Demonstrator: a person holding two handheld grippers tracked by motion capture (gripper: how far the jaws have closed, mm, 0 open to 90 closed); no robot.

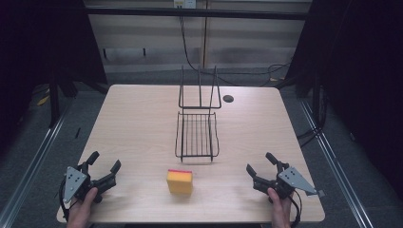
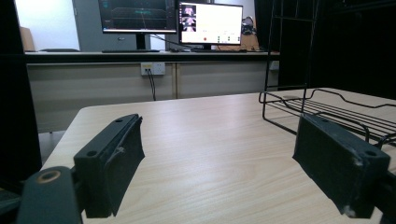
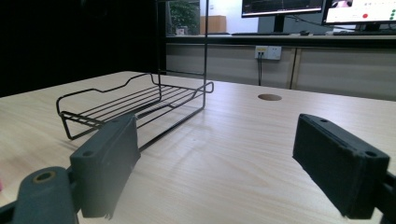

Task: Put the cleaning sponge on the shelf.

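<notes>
A black wire rack (image 1: 197, 134) with a tall upright back stands at the middle of the light wooden table (image 1: 138, 123). In front of it lies a yellow sponge (image 1: 179, 182) with a red top edge. My left gripper (image 1: 104, 164) rests near the table's front left corner, jaws open and empty, held by a hand. My right gripper (image 1: 259, 164) sits near the front right corner, also open and empty. The rack's basket (image 2: 327, 109) lies ahead to the right in the left gripper view, and the same rack (image 3: 135, 100) lies ahead to the left in the right gripper view.
A round cable hole (image 1: 228, 99) is in the table behind the rack. Dark curtains flank the table and cables hang along the back wall. Monitors (image 2: 210, 23) stand on a counter beyond the table.
</notes>
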